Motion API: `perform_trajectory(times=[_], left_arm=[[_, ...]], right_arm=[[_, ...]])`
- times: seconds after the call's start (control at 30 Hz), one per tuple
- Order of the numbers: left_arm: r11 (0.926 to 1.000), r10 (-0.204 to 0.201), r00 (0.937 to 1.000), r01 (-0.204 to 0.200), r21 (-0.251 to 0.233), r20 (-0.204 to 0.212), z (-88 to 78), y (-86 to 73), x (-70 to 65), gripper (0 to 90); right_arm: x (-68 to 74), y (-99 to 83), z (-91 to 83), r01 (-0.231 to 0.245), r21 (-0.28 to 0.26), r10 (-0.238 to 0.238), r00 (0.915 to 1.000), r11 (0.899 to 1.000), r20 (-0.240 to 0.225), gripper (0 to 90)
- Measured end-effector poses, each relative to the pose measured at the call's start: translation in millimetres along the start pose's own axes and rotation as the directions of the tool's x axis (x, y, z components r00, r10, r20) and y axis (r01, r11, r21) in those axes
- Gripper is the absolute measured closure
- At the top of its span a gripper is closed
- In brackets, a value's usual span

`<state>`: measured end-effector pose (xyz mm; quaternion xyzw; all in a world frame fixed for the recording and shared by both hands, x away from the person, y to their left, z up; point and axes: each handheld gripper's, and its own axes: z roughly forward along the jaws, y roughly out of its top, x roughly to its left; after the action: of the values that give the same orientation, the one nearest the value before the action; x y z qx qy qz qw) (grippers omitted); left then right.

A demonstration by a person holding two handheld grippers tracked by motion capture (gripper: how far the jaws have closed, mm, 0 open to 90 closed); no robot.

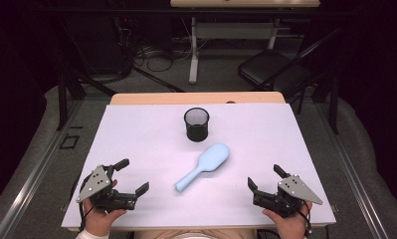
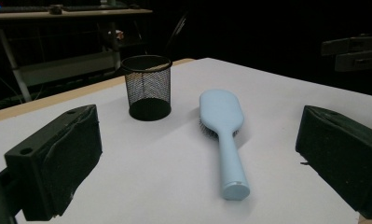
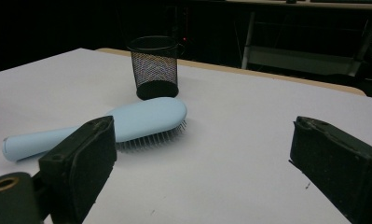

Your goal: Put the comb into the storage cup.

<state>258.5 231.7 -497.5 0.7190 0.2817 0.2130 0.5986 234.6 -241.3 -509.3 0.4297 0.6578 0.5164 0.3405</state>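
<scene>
Lying bristles-down, hairbrush (image 1: 204, 166) points its handle toward left gripper (image 1: 130, 176), the nearer. Both it and right gripper (image 1: 266, 177) gape empty.

1. Pale blue hairbrush (image 1: 204, 166), plastic, with oval head and straight, round-ended handle.
2. Lies flat on the white bench (image 1: 136, 134), bristles down, smooth back up.
3. Set on a slant in the high view: head toward the far right, handle end toward the near left.
4. Rests near the bench middle, just in front of the black mesh cup (image 1: 196, 124), not touching it.
5. Cup upright, open top.
</scene>
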Motion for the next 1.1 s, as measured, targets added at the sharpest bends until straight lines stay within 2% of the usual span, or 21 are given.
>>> perform_trajectory(times=[0.33, 0.53, 0.67, 0.8, 0.87, 1.07, 1.1], left_arm=[[0.9998, -0.014, 0.9998, 0.014, 0.013, 0.011, 2.2, -0.8, 0.2, 0.3], [0.9989, -0.038, 0.9993, 0.038, 0.027, -0.001, 1.4, -0.6, 0.8, 0.2], [0.9978, -0.059, 0.9982, 0.059, 0.029, 0.005, 2.8, -1.1, 2.1, 0.2], [0.9958, -0.071, 0.9975, 0.071, 0.058, 0.000, 7.6, -1.3, 3.2, 0.2], [0.9958, -0.072, 0.9974, 0.072, 0.057, 0.000, 8.4, -1.4, 3.1, 0.2], [0.9934, -0.087, 0.9960, 0.085, 0.077, 0.018, 13.8, 1.9, 0.5, 0.2], [0.9920, -0.086, 0.9960, 0.084, 0.094, 0.021, 16.7, 2.9, -2.2, 0.3]], right_arm=[[-0.4, -2.8, 1.4, 0.006, 0.001, -0.006, 0.9999, 1.000, 0.014, 8.8], [0.8, -3.4, 4.8, 0.009, 0.015, -0.009, 0.9999, 1.000, 0.006, 8.7], [3.2, -3.2, 5.8, 0.019, 0.013, -0.019, 0.9998, 1.000, 0.003, 8.9], [4.4, -4.2, 6.1, 0.028, 0.003, -0.028, 0.9996, 1.000, 0.008, 9.1], [4.5, -4.5, 6.1, 0.028, 0.007, -0.028, 0.9996, 1.000, 0.010, 9.4], [4.0, -5.0, 6.4, 0.029, 0.010, -0.029, 0.9994, 1.000, 0.017, 9.8], [3.8, -5.1, 6.7, 0.031, 0.011, -0.031, 0.9994, 0.999, 0.018, 10.0]])
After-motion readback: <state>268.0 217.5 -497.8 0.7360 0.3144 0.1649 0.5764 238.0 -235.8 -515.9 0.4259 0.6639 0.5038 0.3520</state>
